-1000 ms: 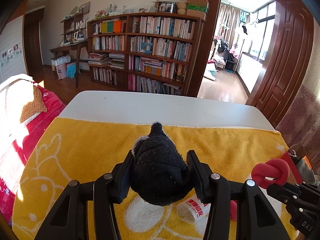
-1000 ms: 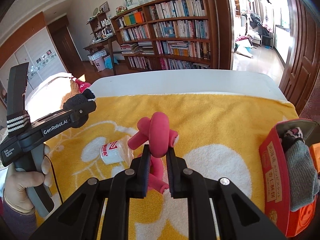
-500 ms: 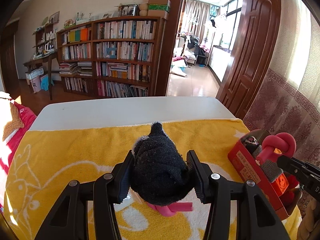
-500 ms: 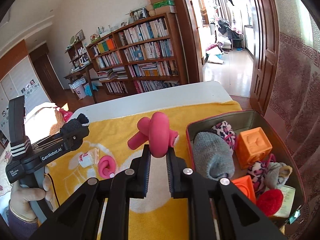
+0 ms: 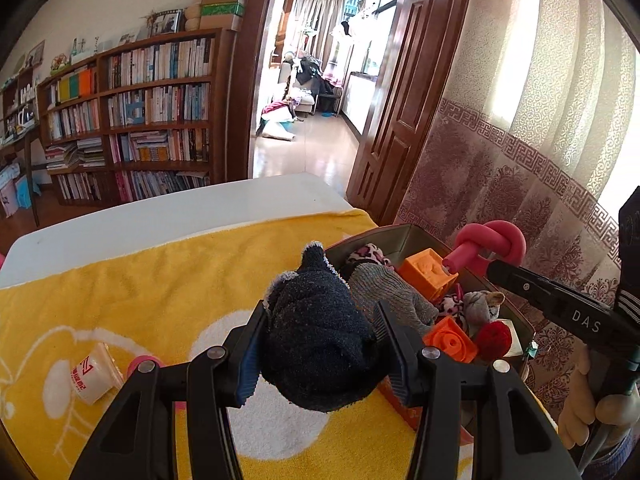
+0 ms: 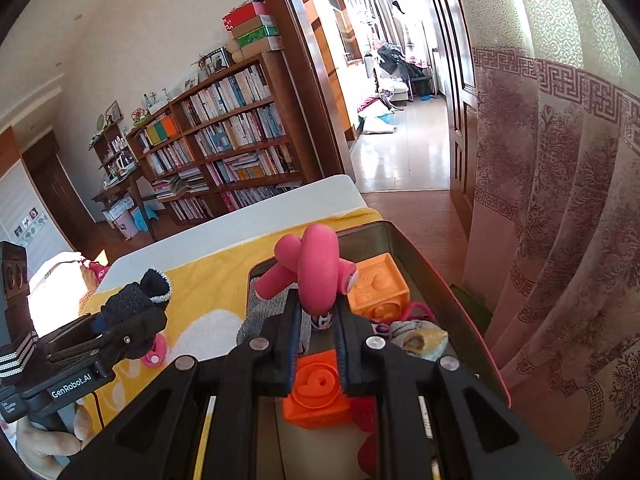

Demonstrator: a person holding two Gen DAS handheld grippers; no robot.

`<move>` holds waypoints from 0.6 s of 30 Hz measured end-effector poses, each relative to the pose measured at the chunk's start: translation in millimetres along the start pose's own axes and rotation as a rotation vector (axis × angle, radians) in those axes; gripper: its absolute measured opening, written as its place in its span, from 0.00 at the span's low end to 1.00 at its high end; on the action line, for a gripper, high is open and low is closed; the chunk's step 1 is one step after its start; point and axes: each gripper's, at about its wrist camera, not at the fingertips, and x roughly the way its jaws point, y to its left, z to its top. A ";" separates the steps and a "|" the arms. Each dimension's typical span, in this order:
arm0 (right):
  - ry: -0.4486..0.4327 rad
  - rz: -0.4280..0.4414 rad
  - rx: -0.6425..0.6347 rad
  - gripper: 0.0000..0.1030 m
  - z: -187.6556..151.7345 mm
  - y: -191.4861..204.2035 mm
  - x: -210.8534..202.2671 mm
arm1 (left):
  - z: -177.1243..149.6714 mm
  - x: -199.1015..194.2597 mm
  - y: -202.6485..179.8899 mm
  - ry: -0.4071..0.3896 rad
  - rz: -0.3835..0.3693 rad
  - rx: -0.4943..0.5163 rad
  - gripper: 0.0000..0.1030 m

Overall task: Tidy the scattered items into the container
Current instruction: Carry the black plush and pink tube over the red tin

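Landmark: the red-rimmed container [image 6: 420, 256], at the right end of the yellow towel [image 5: 132, 280]; every place below is told from it.
My right gripper [image 6: 316, 320]: clenched on the pink knot toy [image 6: 316, 276], which I hold above the container's inside, over the grey sock [image 5: 384, 292] and the upper orange block [image 6: 378, 288]. I keep it high, I judge, so that letting go drops it onto the pile and not over the rim.
My left gripper [image 5: 320, 340]: clamped on the rolled black sock [image 5: 320, 336], just beside the container's left wall and a little above it. It looks held back so that the two tools do not crowd one opening.
Step in hand: release of the knot toy first, I think, then the black sock.
Still outside the container: one white cup [image 5: 94, 374] on its side and one pink ring [image 6: 154, 354], both on the towel well to its left.
Count in my grip: one knot toy, one black sock.
Count inside: two orange blocks, the second being the lower one [image 6: 320, 394]; one grey sock; one red pom-pom [image 5: 494, 340]; one pale rolled sock [image 6: 420, 338]; spotted fabric [image 5: 370, 254], pieces I cannot tell apart.
Risk: the pile is high, so a dropped toy may roll off.
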 end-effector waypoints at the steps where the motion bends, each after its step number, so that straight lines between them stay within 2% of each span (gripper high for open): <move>1: -0.001 -0.001 0.005 0.16 0.2 -3.4 -0.5 | 0.0 1.2 -3.4 0.001 -0.006 0.007 0.52; 18: -0.012 0.013 0.062 0.16 0.9 -34.2 -0.7 | 34.9 28.8 -66.9 -0.007 -0.067 0.084 0.52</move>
